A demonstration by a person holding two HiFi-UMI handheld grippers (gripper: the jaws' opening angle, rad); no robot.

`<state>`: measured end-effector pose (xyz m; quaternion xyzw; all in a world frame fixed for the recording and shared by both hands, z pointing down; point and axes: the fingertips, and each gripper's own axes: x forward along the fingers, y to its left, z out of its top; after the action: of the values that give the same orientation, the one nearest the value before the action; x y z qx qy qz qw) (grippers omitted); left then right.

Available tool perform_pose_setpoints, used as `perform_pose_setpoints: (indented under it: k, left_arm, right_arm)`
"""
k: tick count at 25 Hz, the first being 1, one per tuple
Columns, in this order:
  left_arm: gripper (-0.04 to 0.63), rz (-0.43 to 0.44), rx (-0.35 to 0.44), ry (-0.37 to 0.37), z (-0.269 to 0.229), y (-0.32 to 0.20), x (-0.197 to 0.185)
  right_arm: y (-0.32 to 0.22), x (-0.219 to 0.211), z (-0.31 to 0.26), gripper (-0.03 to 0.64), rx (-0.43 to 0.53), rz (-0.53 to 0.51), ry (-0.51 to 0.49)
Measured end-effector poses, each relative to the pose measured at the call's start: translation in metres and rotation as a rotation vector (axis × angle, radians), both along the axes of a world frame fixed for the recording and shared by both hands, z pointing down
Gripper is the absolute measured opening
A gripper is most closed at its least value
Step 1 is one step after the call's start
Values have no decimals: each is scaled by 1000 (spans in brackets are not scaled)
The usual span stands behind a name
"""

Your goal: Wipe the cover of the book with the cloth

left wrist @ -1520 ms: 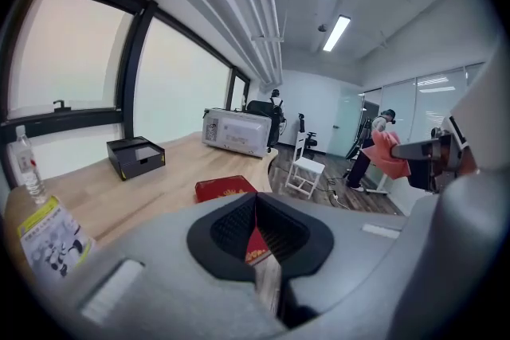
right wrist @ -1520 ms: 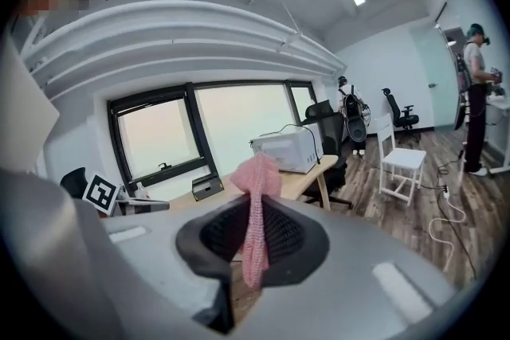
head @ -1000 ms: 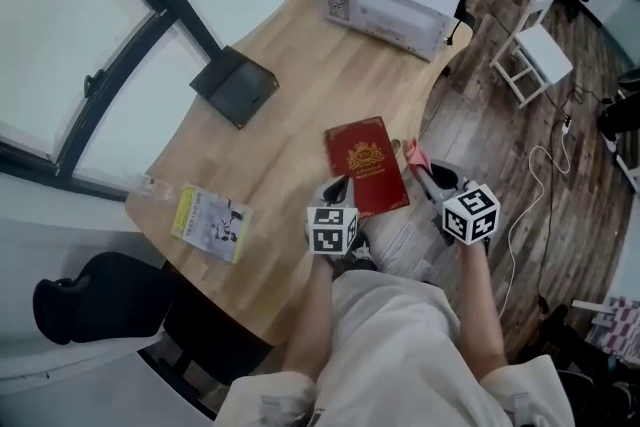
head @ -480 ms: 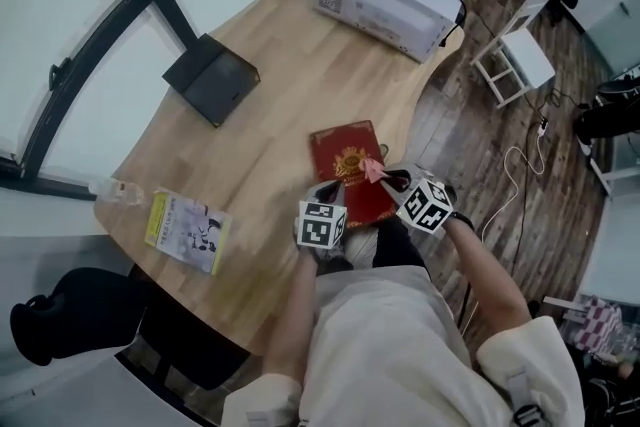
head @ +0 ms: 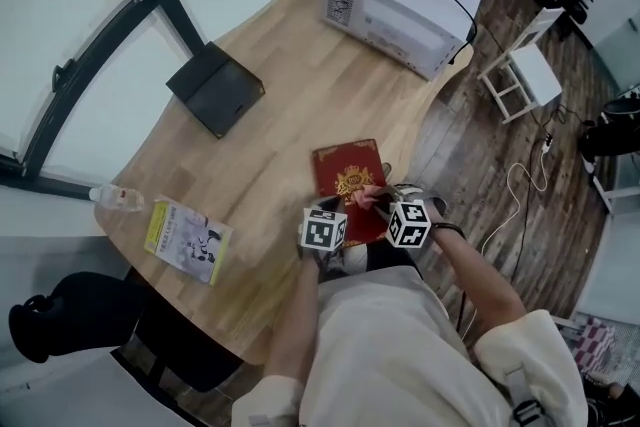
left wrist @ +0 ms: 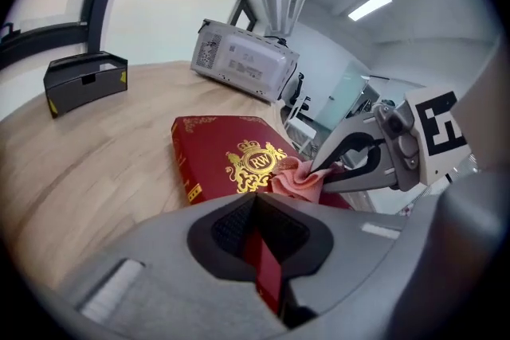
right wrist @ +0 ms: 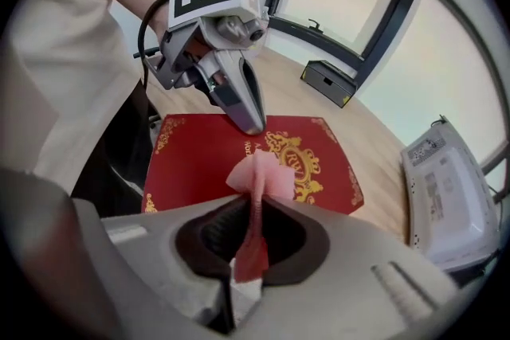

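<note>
the red book (head: 343, 174) with a gold crest lies flat on the wooden table (head: 290, 105), cover up, at the edge nearest the person. the left gripper (left wrist: 256, 209) has its jaws closed on the near edge of the book, a strip of red cover pinched between them. the right gripper (right wrist: 253, 212) is clamped tight on a pink cloth (right wrist: 260, 174), which sticks out past the jaw tips as a small crumpled tuft. the tuft rests on the cover just beside the gold crest, on the person's side of it (the left gripper view shows the cloth touching the red surface). in the head view the two grippers sit close together over the near end of the book, left one at the corner, right one angled in over the cover. farther back on the table stands a white printer (head: 398, 3), well apart from the book. a black box (head: 215, 88) sits toward the window side, and a yellow booklet (head: 186, 239) lies near the left edge with a clear plastic bottle (head: 118, 199) just beside it.
</note>
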<state>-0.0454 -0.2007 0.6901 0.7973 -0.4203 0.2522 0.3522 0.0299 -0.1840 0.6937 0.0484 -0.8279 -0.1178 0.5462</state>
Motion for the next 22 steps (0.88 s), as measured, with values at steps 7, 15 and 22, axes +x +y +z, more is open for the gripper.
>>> perform_pose_setpoints:
  k: [7,15,22]
  left_arm:
    - [6,49,-24,-11,2,-4,5]
    - [6,75,20,-73,2,-5,7]
    - [6,94,48,-130,2,-3,9]
  right_arm:
    - [-9,-6,0,32,-40,-6,-64]
    - [-49,-26,0,32,-16,4,-108]
    - [-85,-28,-1,32,-20,52,-138]
